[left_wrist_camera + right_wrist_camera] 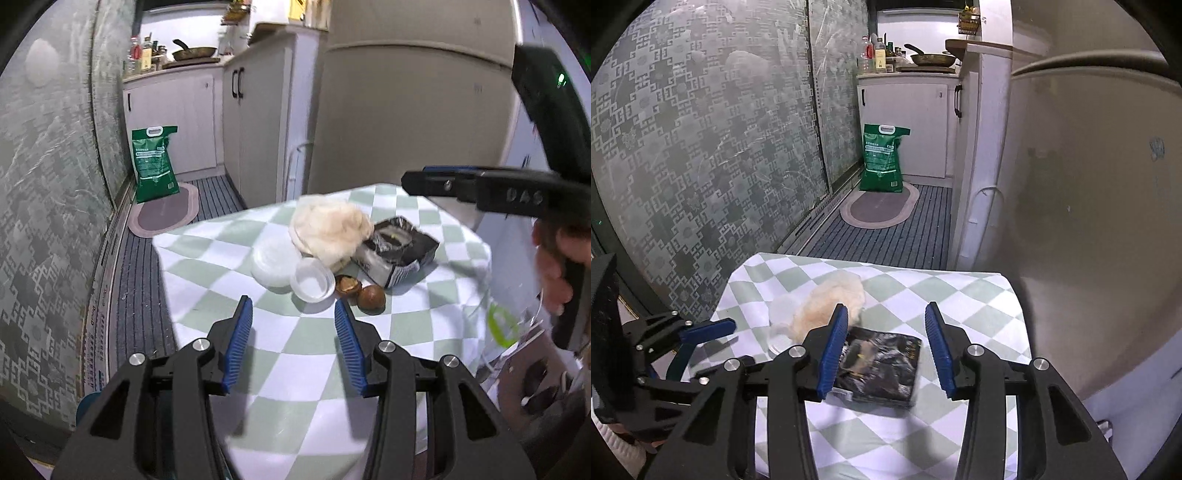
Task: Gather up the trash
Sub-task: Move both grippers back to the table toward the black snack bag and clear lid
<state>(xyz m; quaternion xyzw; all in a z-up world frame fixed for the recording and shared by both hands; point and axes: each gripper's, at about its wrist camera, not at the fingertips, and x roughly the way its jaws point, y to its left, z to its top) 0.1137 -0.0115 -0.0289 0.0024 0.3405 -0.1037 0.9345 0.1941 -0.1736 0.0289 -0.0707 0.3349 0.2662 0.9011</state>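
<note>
On a small table with a green-and-white checked cloth (317, 339) lies a heap of trash: a crumpled cream tissue (330, 227), a black-and-silver snack wrapper (399, 251), a clear plastic lid (275, 260), a small clear cup (312, 284) and two brown nut shells (360, 290). My left gripper (293, 314) is open and empty, just short of the cup. My right gripper (886, 326) is open and empty above the wrapper (879, 365), with the tissue (831, 306) beyond its left finger. The right gripper also shows in the left wrist view (413, 181) over the table's far right.
A tall beige fridge (406, 110) stands behind the table. White kitchen cabinets (251, 122), a green rice bag (155, 162) and an oval mat (164, 214) are beyond on striped flooring. Patterned glass doors (701, 166) run along the left. A bag with a green rim (502, 325) hangs at the table's right.
</note>
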